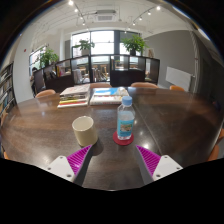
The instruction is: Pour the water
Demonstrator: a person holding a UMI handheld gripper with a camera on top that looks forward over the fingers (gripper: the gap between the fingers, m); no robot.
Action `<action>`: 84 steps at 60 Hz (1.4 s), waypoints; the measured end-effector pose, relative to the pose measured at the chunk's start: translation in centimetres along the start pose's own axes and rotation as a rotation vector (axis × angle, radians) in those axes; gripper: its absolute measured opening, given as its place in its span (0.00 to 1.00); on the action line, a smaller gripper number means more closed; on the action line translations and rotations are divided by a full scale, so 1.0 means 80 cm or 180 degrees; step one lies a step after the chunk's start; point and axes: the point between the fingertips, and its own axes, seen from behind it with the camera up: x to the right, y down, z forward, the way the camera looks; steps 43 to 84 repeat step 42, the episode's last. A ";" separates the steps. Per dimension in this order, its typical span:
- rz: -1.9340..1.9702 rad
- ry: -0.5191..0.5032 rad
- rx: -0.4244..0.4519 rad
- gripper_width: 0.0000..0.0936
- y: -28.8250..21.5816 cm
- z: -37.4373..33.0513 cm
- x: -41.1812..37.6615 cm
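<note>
A: Gripper [112, 160] open, nothing between pads [79, 158]. Dark wood table [170, 125].
B: Ahead?
A: Cup [85, 130] left, bottle [125, 118] beside it. Books [90, 96] at far edge, chairs [47, 94], windows [103, 41] beyond.

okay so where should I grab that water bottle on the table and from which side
Grip the bottle around its middle, near the label, approaching straight ahead from the gripper side. It stands upright just beyond the open fingers, and the cup beside it sits apart, leaving room.
</note>
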 end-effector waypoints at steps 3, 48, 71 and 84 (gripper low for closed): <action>-0.0007 -0.0032 0.0009 0.91 -0.010 -0.014 -0.008; -0.0176 -0.0321 0.0432 0.91 -0.117 -0.101 0.041; -0.0176 -0.0321 0.0432 0.91 -0.117 -0.101 0.041; -0.0176 -0.0321 0.0432 0.91 -0.117 -0.101 0.041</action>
